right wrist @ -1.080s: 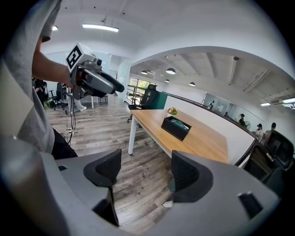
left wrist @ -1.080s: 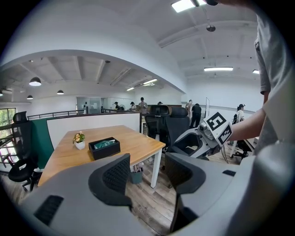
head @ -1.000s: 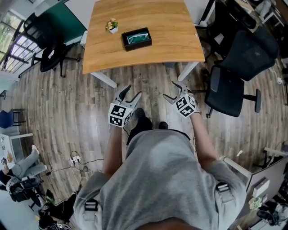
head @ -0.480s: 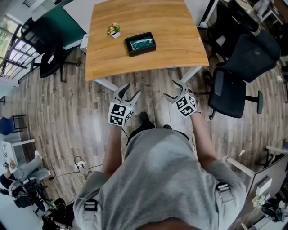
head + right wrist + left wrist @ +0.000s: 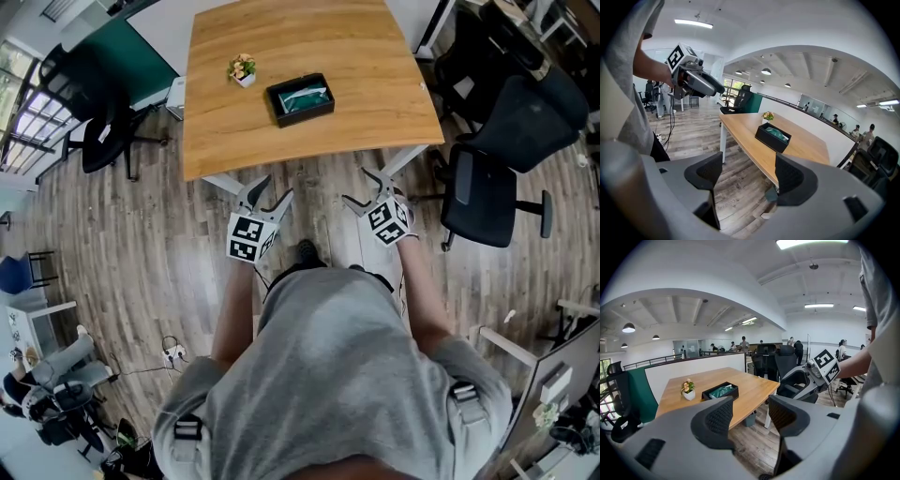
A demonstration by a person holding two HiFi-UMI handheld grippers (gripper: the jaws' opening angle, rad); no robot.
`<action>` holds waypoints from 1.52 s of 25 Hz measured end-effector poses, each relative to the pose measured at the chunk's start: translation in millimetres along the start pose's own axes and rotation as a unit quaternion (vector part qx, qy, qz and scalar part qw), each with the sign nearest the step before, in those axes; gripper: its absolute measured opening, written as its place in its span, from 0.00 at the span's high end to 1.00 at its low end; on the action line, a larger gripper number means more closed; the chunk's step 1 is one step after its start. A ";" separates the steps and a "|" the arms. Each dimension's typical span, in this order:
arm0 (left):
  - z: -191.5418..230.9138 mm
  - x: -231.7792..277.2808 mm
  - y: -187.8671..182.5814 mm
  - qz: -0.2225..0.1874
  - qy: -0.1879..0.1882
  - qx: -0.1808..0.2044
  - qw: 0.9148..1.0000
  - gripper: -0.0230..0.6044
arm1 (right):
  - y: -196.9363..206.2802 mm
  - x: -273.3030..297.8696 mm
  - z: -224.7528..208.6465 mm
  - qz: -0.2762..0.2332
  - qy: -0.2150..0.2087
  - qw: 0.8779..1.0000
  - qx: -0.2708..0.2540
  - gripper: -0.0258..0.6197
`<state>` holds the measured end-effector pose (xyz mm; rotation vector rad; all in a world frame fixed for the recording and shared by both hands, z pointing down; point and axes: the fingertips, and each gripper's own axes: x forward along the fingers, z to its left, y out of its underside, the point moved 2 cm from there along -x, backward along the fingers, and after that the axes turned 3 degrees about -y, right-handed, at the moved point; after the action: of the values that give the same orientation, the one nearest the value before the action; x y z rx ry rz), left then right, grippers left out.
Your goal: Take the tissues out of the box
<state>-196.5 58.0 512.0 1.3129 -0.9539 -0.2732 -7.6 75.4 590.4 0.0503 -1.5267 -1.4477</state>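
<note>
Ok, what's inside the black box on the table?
A teal-green packet, presumably the tissues, lies in the open-topped black box, filling most of it. Whatever sits beneath the packet is covered by it and by the box walls.

A black open-topped box (image 5: 300, 100) is seen in the upper middle of the head view, with green-packaged tissues (image 5: 305, 96) lying inside.

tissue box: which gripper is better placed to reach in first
Left, narrowly: left gripper lines up closer with the box than the right gripper; both are open, empty, short of the table.
</note>
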 end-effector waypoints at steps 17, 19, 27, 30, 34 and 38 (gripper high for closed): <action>54.3 10.2 1.8 -0.017 0.030 0.011 0.999 0.56 | -17.8 44.0 2.7 0.009 0.027 0.999 0.024 0.40; 57.5 10.9 2.7 -0.015 0.032 0.012 0.999 0.56 | -18.3 44.5 3.1 0.012 0.029 0.999 0.026 0.40; 62.0 21.4 4.8 -0.006 0.039 0.012 0.999 0.56 | -9.3 52.6 -4.6 0.019 0.028 0.999 0.035 0.40; 69.4 30.9 8.1 0.003 0.038 0.008 0.999 0.56 | -9.1 60.1 -12.6 0.022 0.023 0.999 0.036 0.40; 72.3 47.8 -0.8 0.003 0.037 0.012 0.999 0.56 | -9.7 66.0 -29.5 0.023 0.017 0.999 0.028 0.40; 74.4 63.7 -11.1 0.002 0.033 0.015 0.999 0.56 | -13.9 71.8 -49.0 0.017 0.011 1.000 0.019 0.40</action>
<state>-207.6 -38.9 526.4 1.3395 -0.9081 -0.2127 -20.1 -8.8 612.6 0.0621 -1.5298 -1.3867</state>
